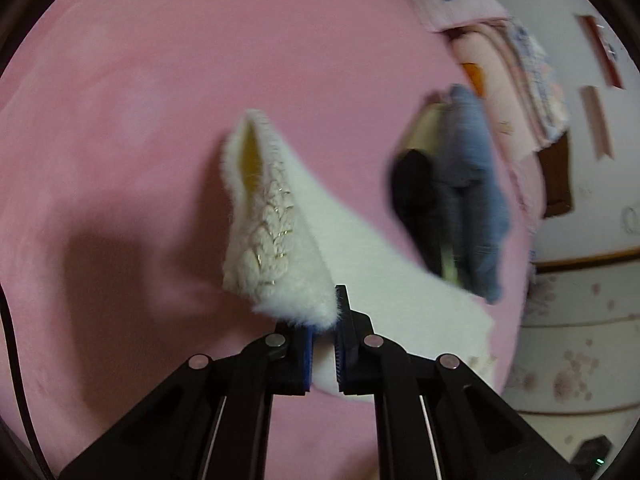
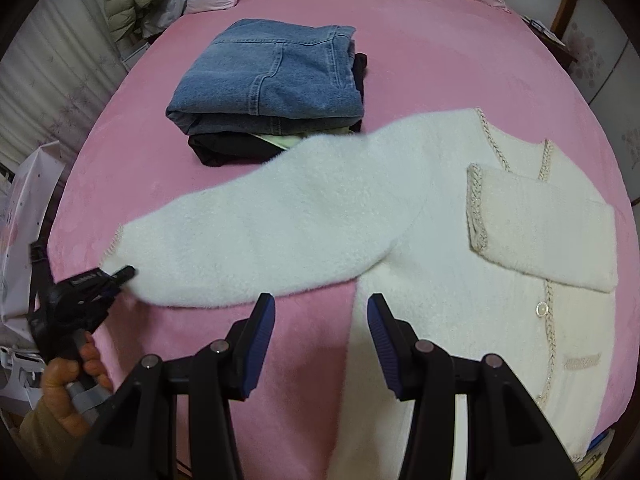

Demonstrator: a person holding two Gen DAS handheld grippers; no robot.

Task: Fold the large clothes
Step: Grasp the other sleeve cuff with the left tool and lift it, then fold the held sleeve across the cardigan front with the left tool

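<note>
Both wrist views, perhaps close, share the cardigan (image 2: 460, 216).

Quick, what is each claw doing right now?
Left claw: shut on the white cardigan's sleeve cuff.
Right claw: open, holding nothing.

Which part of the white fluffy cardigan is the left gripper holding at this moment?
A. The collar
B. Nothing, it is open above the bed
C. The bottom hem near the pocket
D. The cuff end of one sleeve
D. In the left wrist view the left gripper is shut on the braided cuff of the white cardigan; the right wrist view shows that sleeve stretched out toward the stack of folded clothes, while the right gripper is open.
</note>
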